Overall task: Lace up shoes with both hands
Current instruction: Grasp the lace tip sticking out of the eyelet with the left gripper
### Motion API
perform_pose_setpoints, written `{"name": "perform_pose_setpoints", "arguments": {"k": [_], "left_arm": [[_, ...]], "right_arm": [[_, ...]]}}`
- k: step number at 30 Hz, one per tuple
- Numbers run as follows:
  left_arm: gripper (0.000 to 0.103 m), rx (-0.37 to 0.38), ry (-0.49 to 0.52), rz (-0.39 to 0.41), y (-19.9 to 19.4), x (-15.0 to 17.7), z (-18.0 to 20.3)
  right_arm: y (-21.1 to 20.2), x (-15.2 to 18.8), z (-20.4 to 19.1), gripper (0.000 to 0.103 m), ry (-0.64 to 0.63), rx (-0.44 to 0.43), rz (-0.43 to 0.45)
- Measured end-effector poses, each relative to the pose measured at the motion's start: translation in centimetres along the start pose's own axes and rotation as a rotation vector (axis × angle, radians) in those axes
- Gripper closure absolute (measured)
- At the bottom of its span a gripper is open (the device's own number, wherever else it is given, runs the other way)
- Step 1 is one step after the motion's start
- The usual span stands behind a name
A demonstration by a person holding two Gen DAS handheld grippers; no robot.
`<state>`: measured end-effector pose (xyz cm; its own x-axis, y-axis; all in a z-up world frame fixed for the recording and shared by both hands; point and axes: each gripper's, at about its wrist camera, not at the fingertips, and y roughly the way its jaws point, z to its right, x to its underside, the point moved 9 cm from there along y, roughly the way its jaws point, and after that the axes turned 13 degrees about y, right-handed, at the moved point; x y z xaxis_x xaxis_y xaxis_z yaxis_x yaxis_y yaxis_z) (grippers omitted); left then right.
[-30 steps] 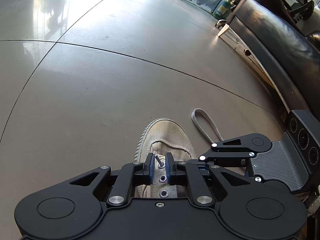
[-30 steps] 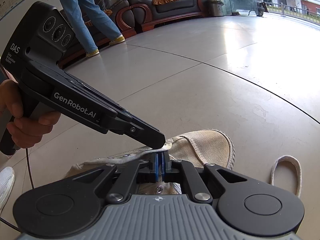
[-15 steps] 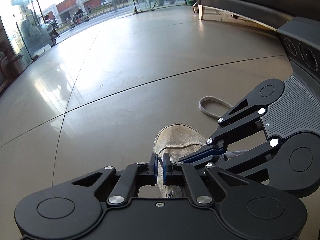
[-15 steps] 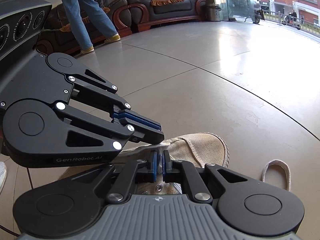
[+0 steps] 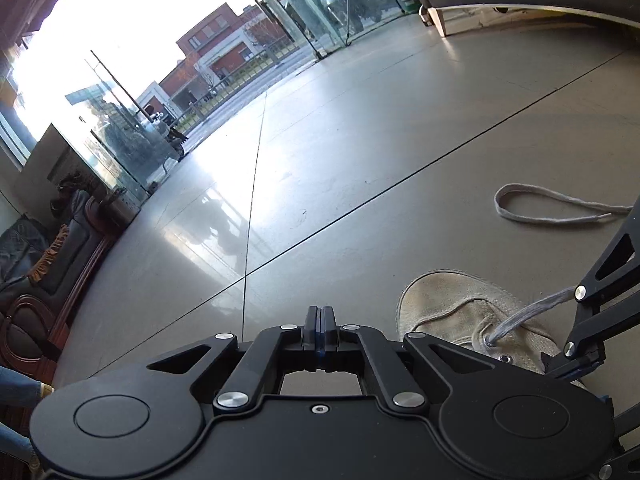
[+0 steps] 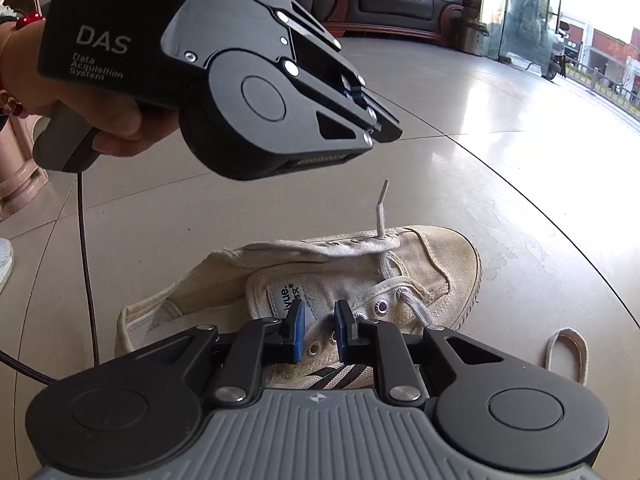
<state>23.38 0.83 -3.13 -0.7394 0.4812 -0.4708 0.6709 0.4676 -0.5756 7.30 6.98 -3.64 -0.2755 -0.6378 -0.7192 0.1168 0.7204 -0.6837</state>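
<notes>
Far left in the right wrist view, your hand (image 6: 108, 128) grips the handle of the left tongs (image 6: 386, 126), which hang in the air above the shoe (image 6: 424, 264), clear of it, tips clenched on nothing. My read is you've lifted them off so the lace tip (image 6: 383, 194) can stand free: it pokes up out of an eyelet on the far row, stiff and unheld, just below those closed tips. Move right and down and there are your right tongs (image 6: 318, 330), blue pads (image 6: 298, 326) parted with nothing between them, and they have just been opening. They hover over the tongue and the near eyelets (image 6: 382, 306), probably lining up for the next pass. The shoe lies on the floor (image 6: 520, 184), toe to the right, lace only through the toe-end holes, so the lacing looks barely begun. Farthest right, a slack loop (image 6: 566, 354) of lace rests on the floor beside the toe.

Now the left wrist view: your left tongs (image 5: 319, 330) point at bare floor, jaws pressed flat together. This view confirms they hold nothing, which the other only suggests. It also shows the lace (image 5: 528, 314) rising taut from the eyelet toward the right tongs' frame, but it hides the upright tip entirely.
</notes>
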Motion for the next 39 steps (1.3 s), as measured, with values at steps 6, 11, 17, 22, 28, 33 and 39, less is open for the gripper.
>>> {"name": "perform_pose_setpoints", "arguments": {"k": [6, 11, 17, 22, 28, 33, 39], "left_arm": [[0.101, 0.273, -0.361, -0.044, -0.3, 1.1, -2.4], [0.097, 0.482, -0.609, -0.079, -0.3, 3.0, -0.5], [0.086, 0.466, -0.653, -0.129, 1.9, 3.8, 0.7], [0.085, 0.456, -0.672, -0.140, 2.4, 4.4, 0.7], [0.089, 0.459, -0.670, -0.129, 2.3, 4.7, 0.9], [0.096, 0.396, -0.570, -0.114, 1.7, 4.1, 1.4], [0.103, 0.222, -0.291, -0.052, 0.3, 2.3, 2.2]], "right_arm": [[-0.1, 0.2, 0.0, 0.083, 0.050, -0.008, 0.002], [-0.4, 0.3, -0.4, 0.083, 0.062, -0.006, 0.005], [0.2, -0.2, 0.0, 0.076, 0.078, -0.014, -0.002], [0.0, -0.1, 0.1, 0.075, 0.083, -0.018, 0.005], [0.1, -0.3, 0.2, 0.075, 0.089, -0.025, 0.009], [0.2, -0.3, 0.2, 0.075, 0.088, -0.023, 0.014], [0.1, -0.2, -0.1, 0.075, 0.075, -0.010, 0.019]]}}
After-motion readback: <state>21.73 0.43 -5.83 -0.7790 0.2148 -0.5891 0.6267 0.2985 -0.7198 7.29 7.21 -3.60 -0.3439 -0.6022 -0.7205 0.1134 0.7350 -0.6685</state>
